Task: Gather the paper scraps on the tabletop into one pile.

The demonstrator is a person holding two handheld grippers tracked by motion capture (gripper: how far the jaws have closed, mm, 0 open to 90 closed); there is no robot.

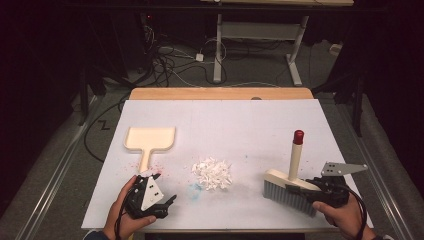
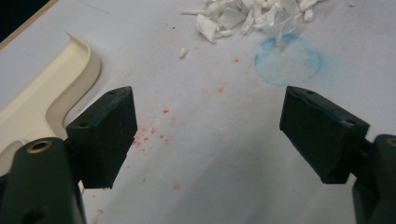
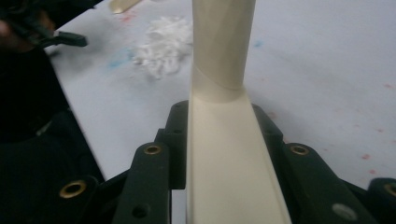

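No legible text or markings.

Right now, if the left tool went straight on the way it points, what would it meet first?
Probably the white paper scraps; the left tool is open over bare table, with the cream dustpan off to its side.

1. Table with white top, wooden strip along its far edge.
2. Grey floor, loose cables tangled on it (left of centre).
3. White-legged desk frame behind.
4. Room edges dark; light falls on the table.
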